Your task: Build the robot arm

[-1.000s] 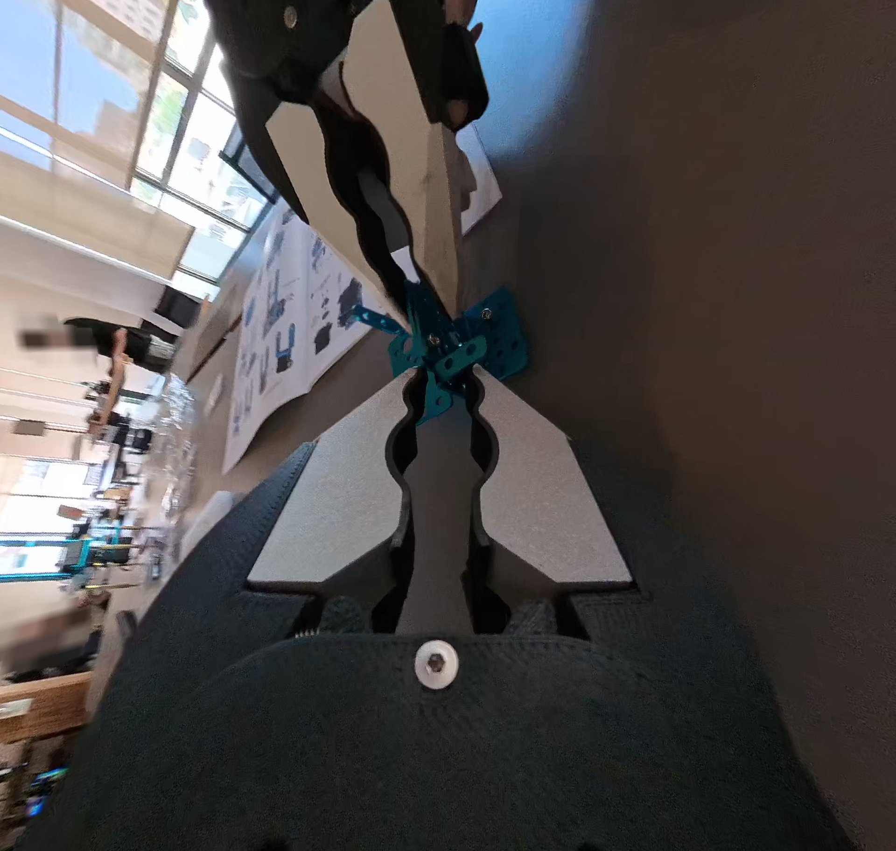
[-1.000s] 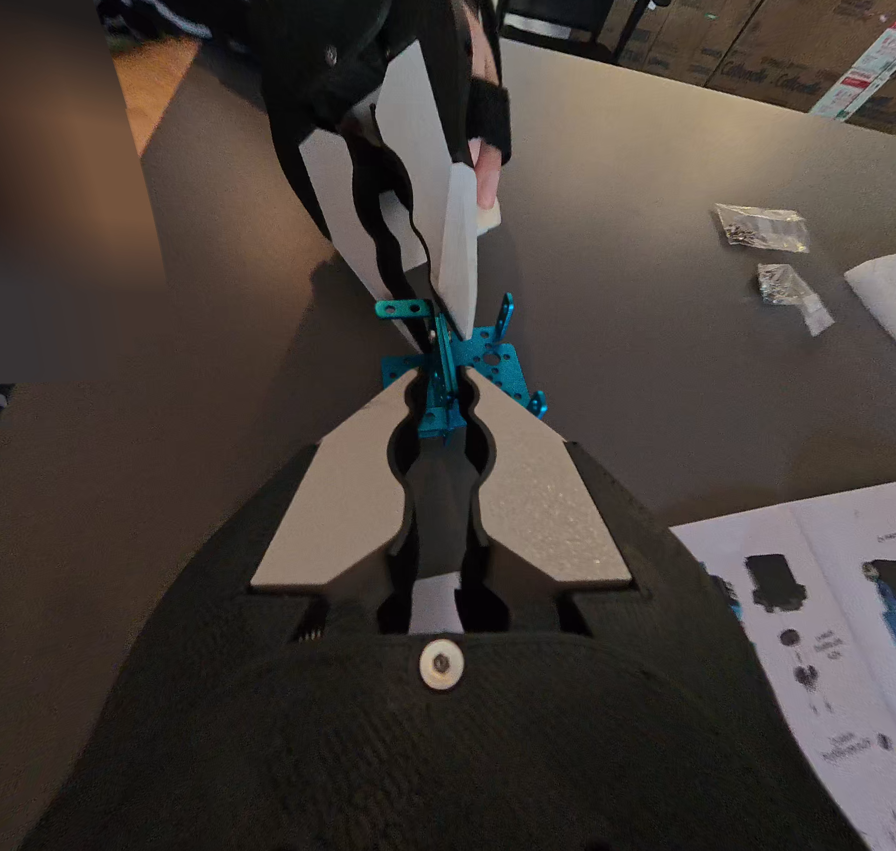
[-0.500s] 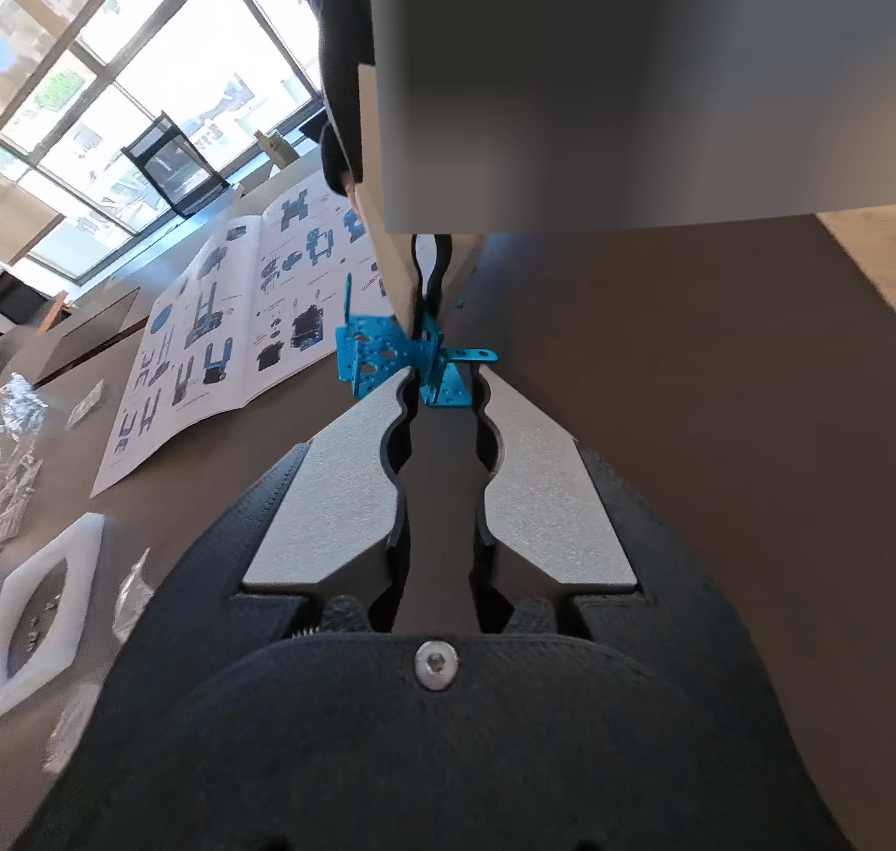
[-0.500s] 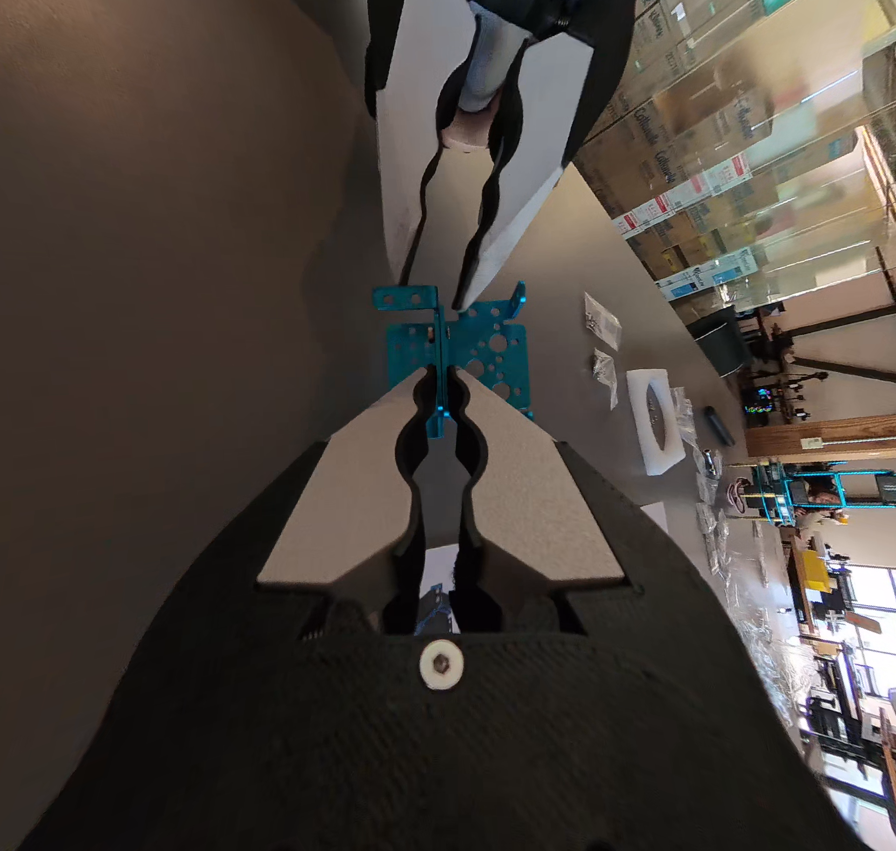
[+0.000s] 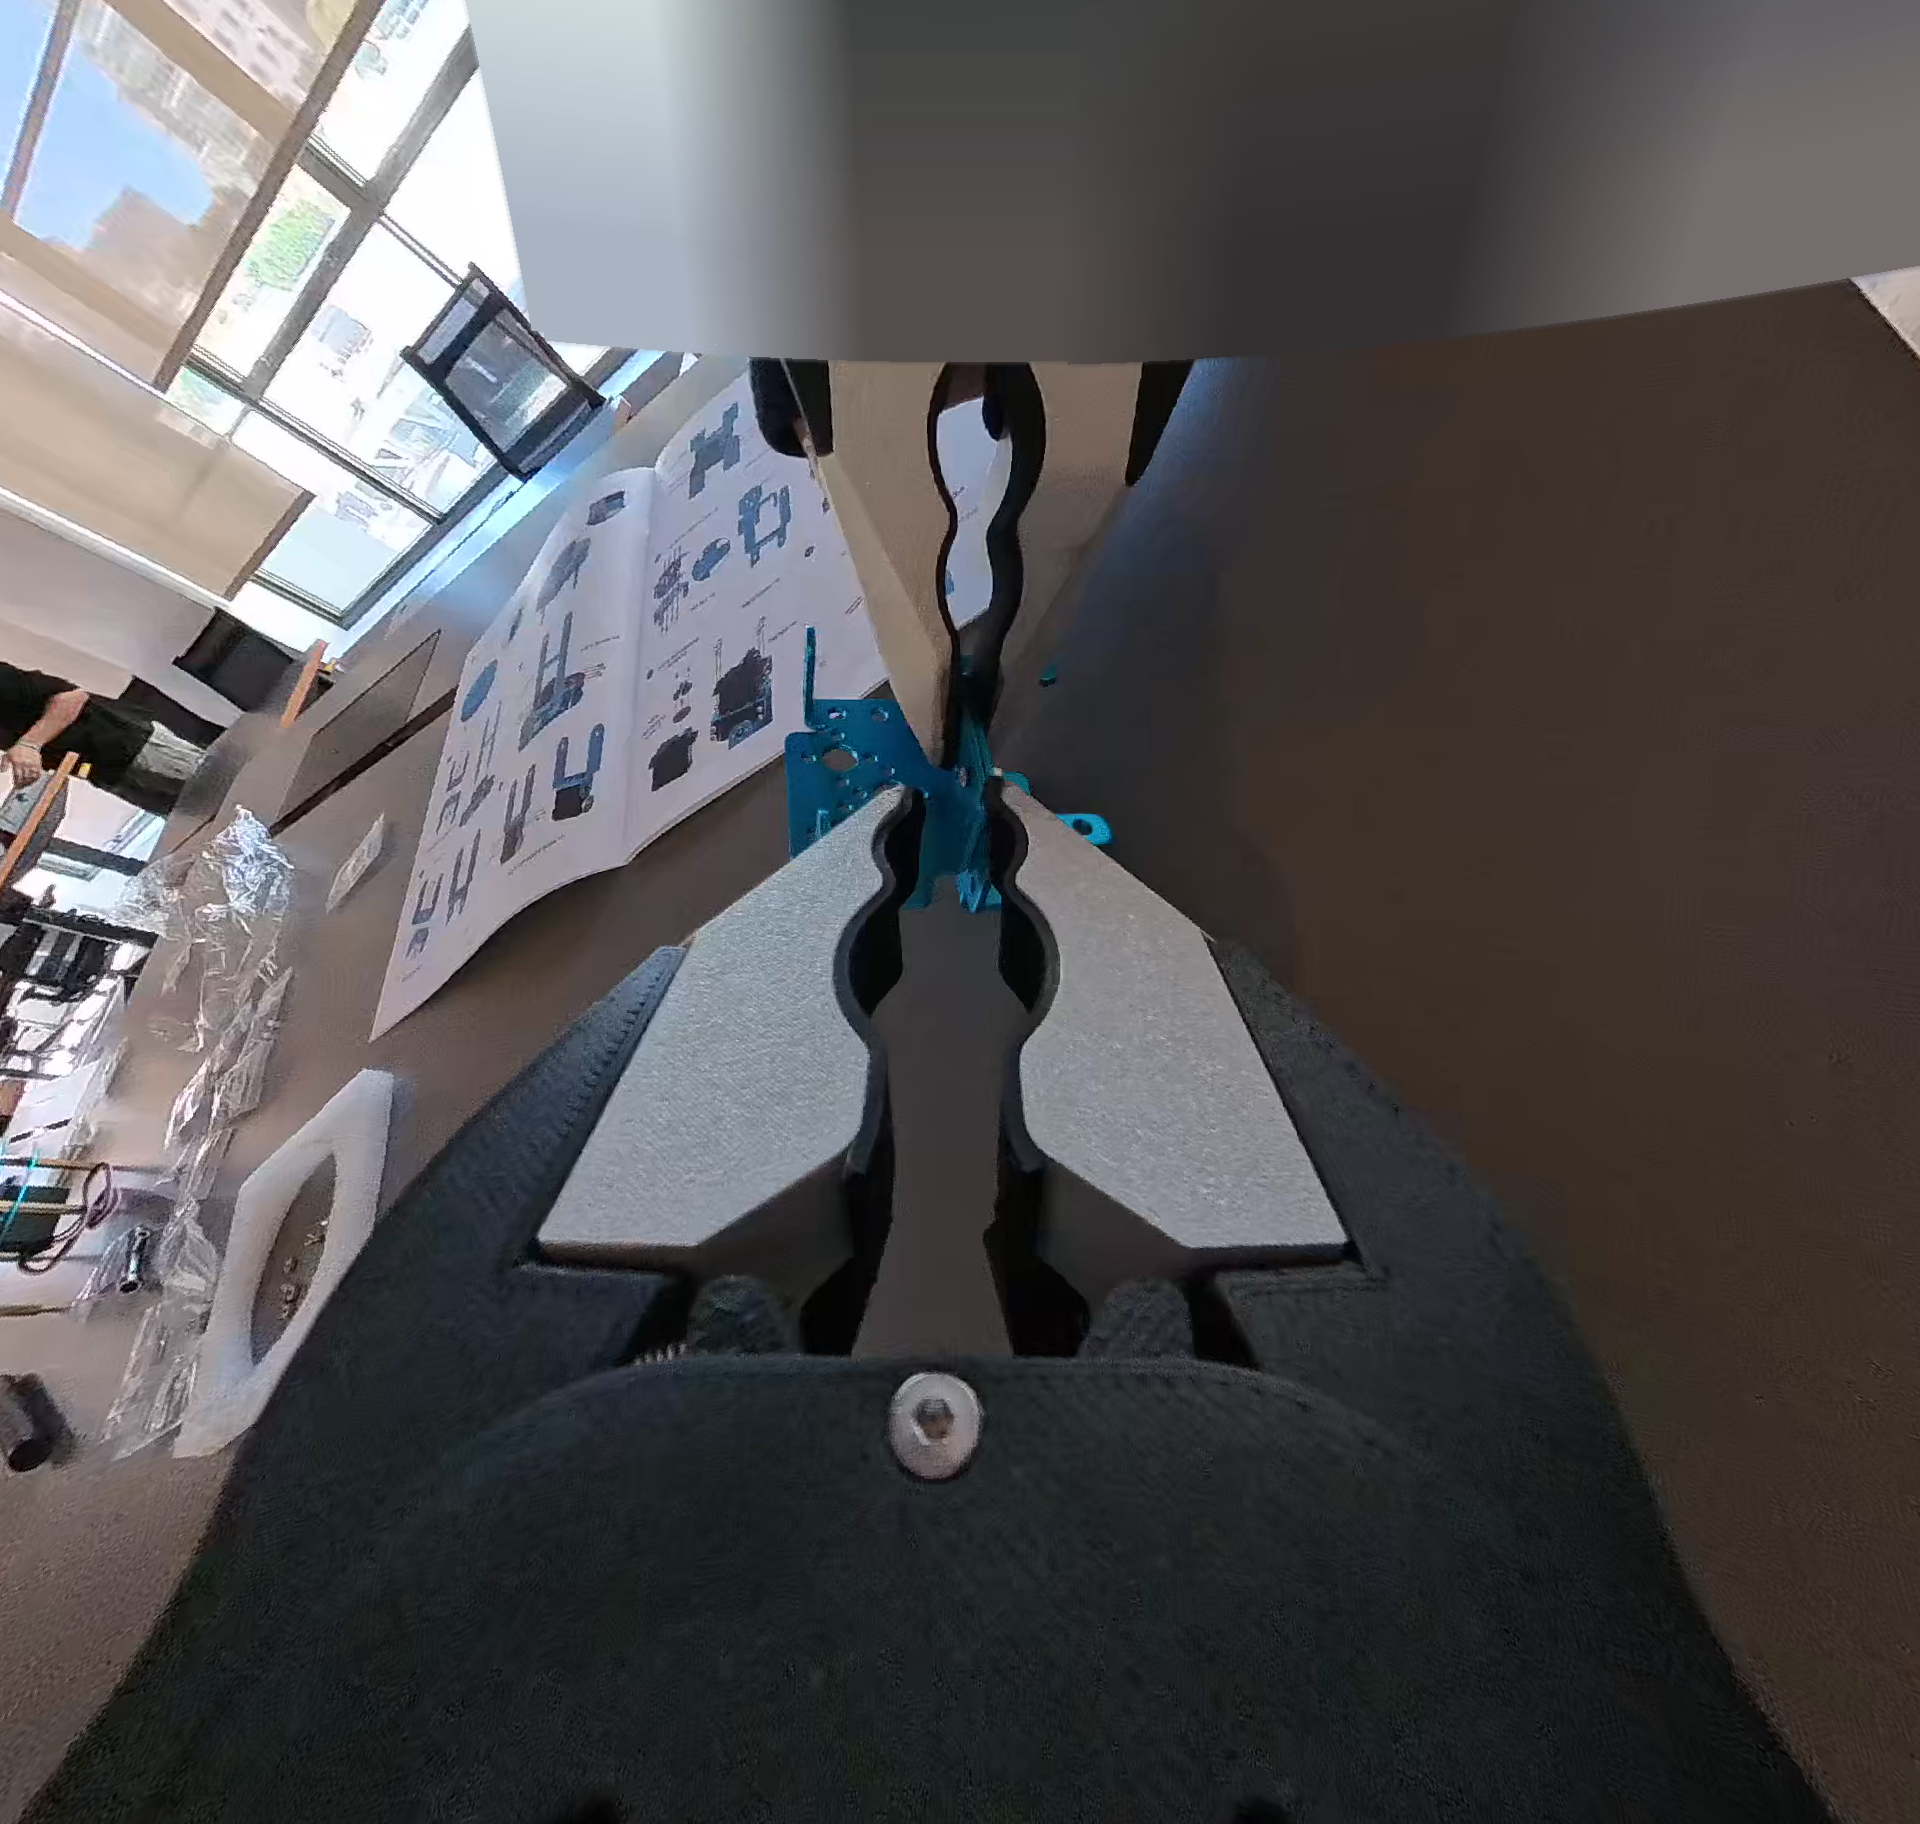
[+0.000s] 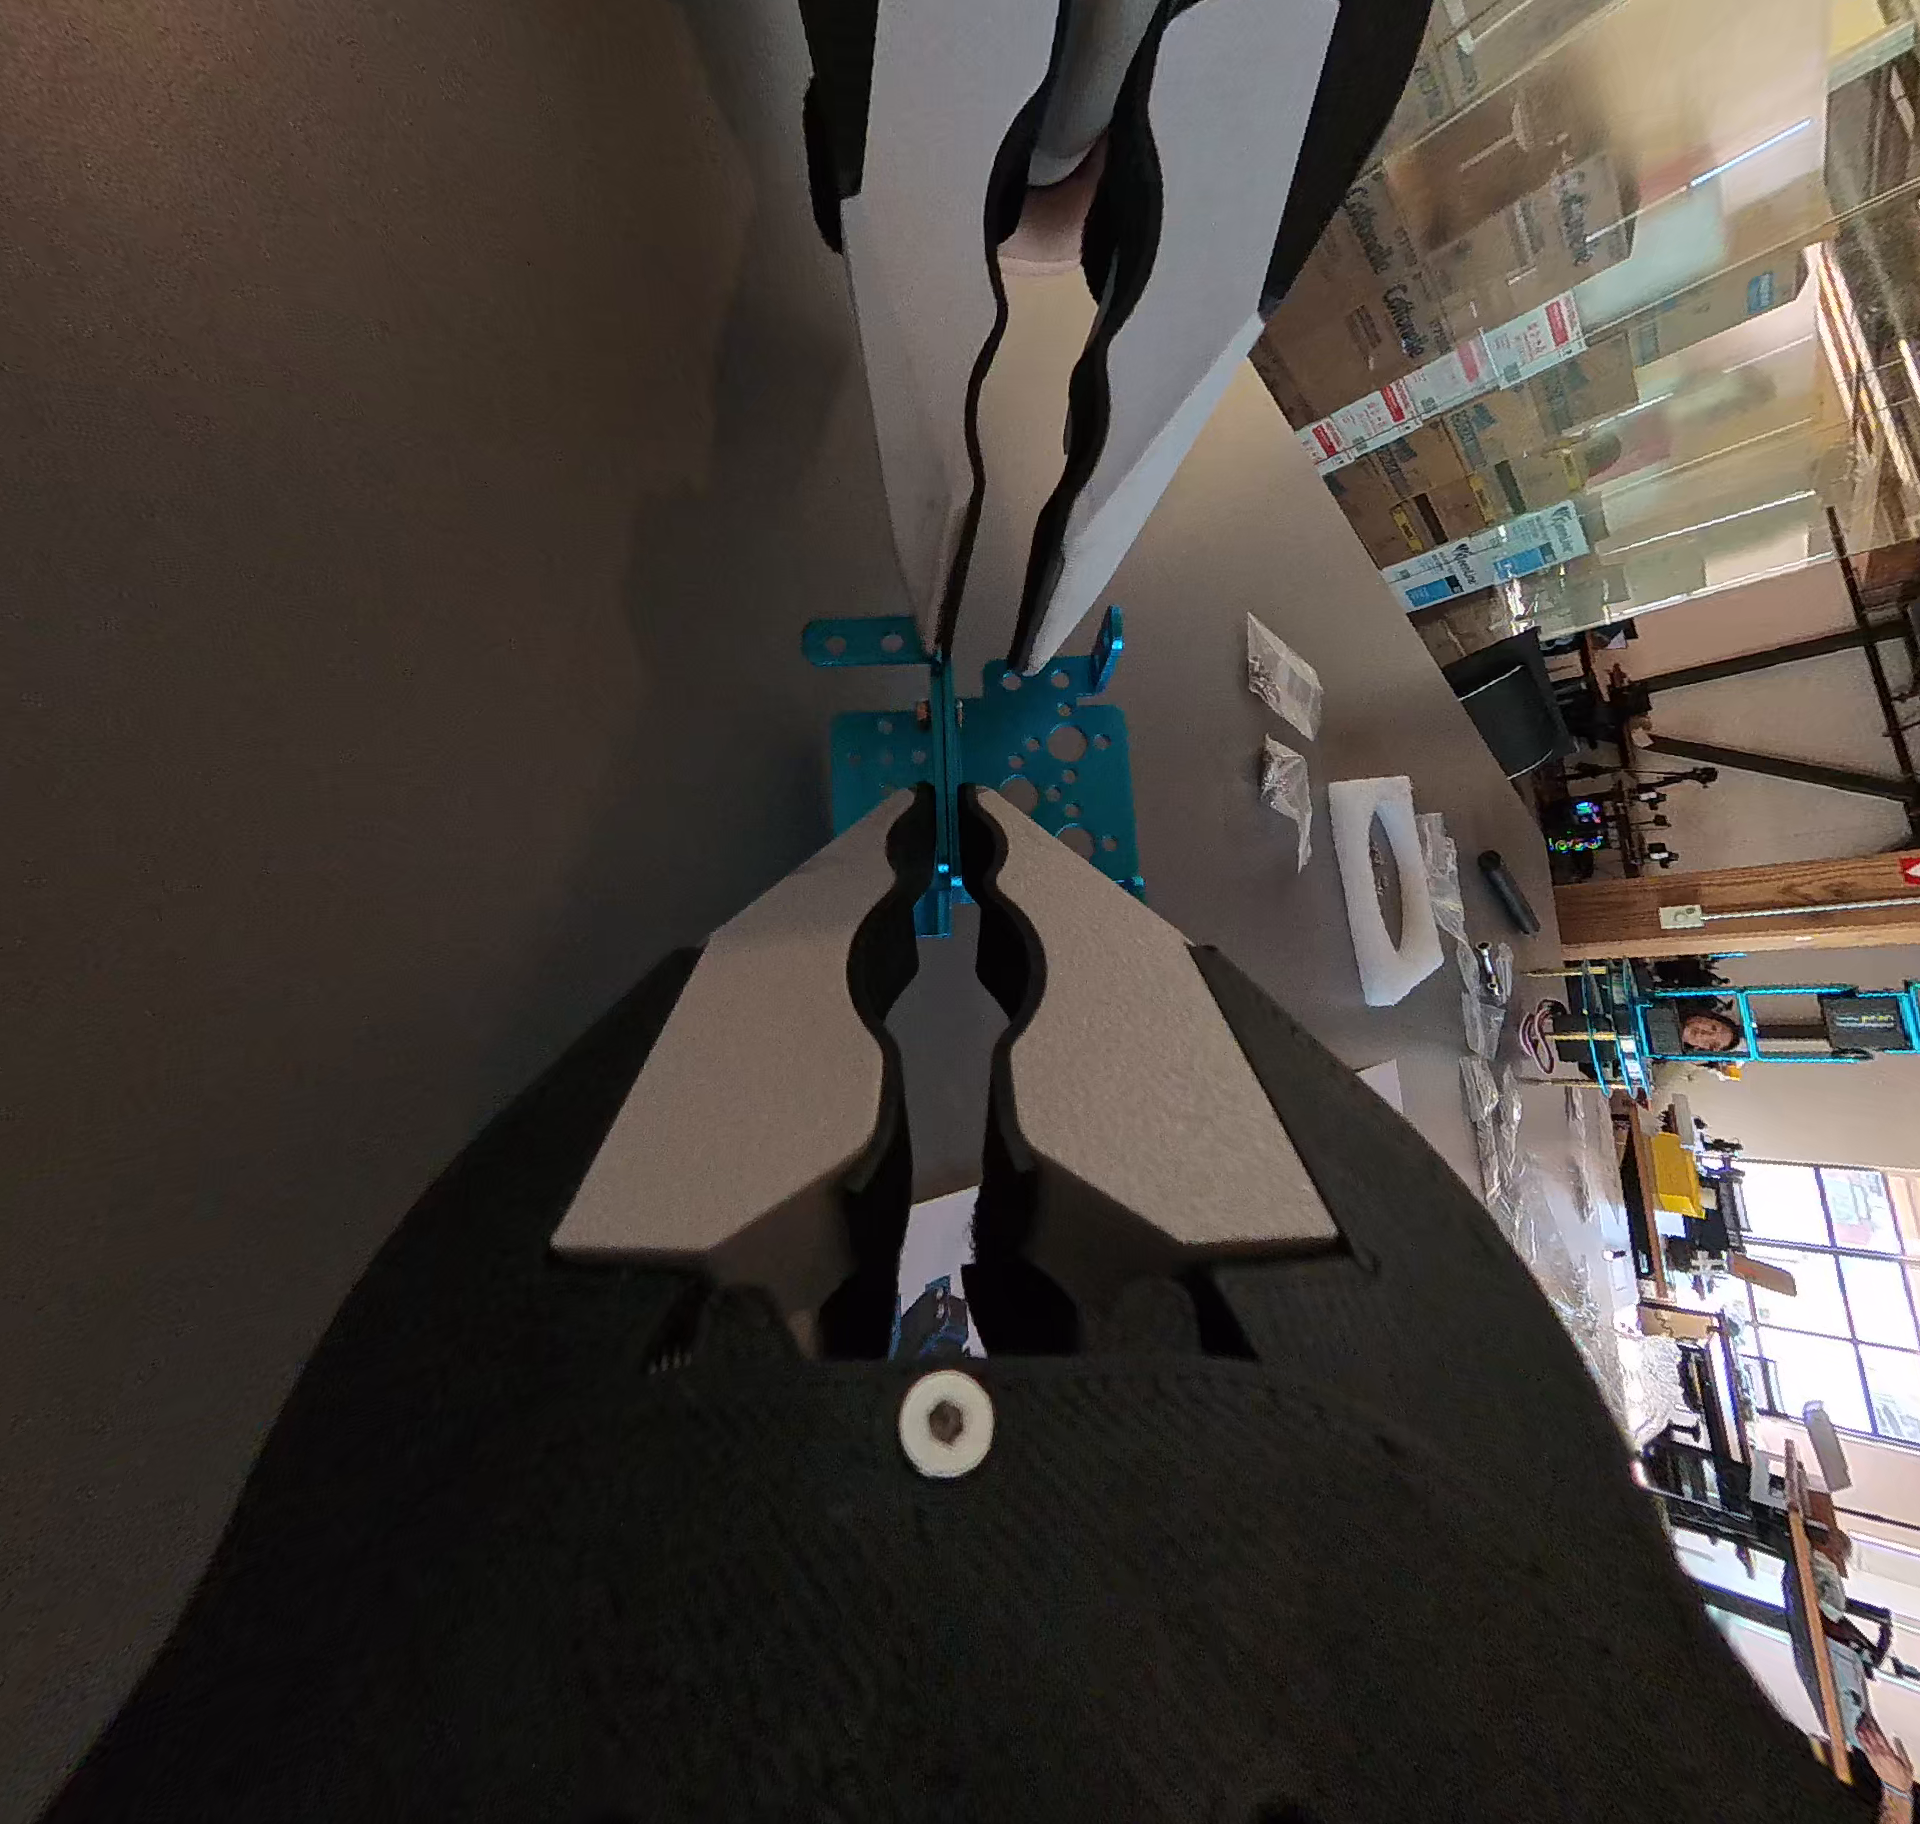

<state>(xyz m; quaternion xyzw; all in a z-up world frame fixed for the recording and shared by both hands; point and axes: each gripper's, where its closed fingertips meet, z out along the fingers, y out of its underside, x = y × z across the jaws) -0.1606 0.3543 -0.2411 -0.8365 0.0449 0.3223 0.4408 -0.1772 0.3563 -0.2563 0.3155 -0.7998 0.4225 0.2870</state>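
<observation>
A blue metal bracket assembly, a perforated plate (image 6: pixel 1049 777) with an upright strip (image 6: pixel 943 839) and small angle brackets, is held between both grippers above a dark table (image 5: pixel 1455 943). My right gripper (image 6: pixel 943 789) is shut on the upright strip. My left gripper (image 5: pixel 958 795) is shut on the assembly's bracket (image 5: pixel 966 844) from the opposite side. The plate also shows in the left wrist view (image 5: pixel 842 766). Each gripper shows in the other's view, tip to tip: the left gripper (image 6: pixel 982 654) and the right gripper (image 5: pixel 966 673).
An open instruction booklet (image 5: pixel 644 694) lies to the left. A white foam piece (image 5: pixel 301 1244) and clear plastic bags (image 5: pixel 218 901) lie beyond it; they also show in the right wrist view, with a black cylinder (image 6: pixel 1507 891). Cardboard boxes (image 6: pixel 1507 340) stand behind glass. The tips of both grippers are at nearly the same place.
Both grippers have rolled together with the blue assembly still between them, so the plate now faces the right wrist view flat. The grips have stayed shut.
</observation>
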